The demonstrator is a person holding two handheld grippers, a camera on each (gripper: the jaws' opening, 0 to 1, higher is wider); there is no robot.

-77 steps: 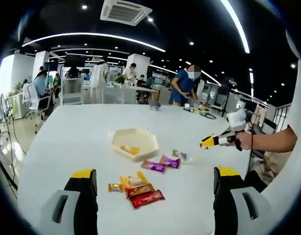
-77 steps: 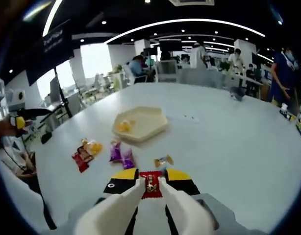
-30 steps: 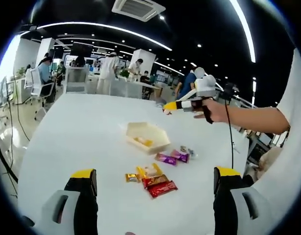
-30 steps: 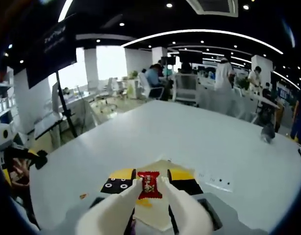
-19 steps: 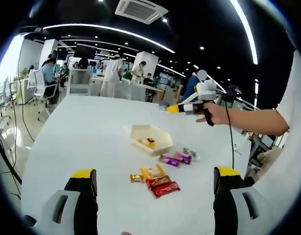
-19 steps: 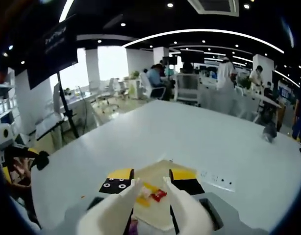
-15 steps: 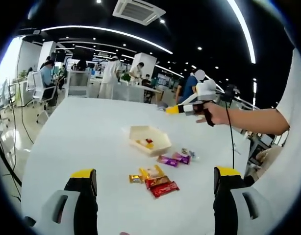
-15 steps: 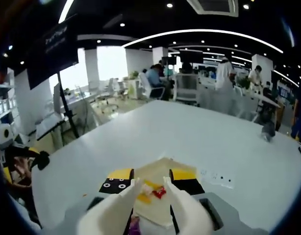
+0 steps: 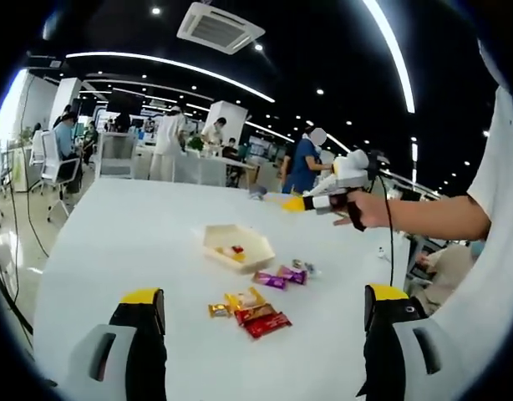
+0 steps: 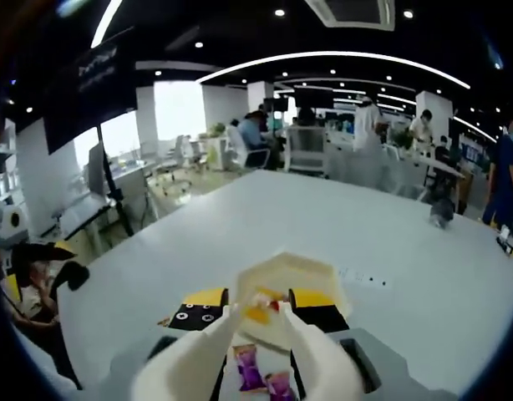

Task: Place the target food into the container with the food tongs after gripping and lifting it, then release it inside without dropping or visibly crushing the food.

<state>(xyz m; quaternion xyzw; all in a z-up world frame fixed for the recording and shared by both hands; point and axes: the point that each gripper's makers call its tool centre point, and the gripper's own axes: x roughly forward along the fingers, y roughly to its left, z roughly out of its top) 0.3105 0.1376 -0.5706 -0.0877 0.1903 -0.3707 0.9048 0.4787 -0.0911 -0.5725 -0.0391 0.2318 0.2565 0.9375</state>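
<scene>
Released from the right gripper [image 10: 255, 322], now spread and empty, the red-wrapped candy [image 9: 237, 249] lies inside the cream hexagonal tray [image 9: 258, 249] mid-bench; left gripper [image 9: 265, 313] gapes idle.

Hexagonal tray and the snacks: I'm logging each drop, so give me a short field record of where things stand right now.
container: cream hexagonal tray on the white table
in tray: red-wrapped candy beside a yellow piece
outside tray: two purple candies; a cluster of yellow, orange and red packets nearer the left gripper
right gripper: open, empty, raised over the tray's near edge
left gripper: open, empty, held back from the packets
</scene>
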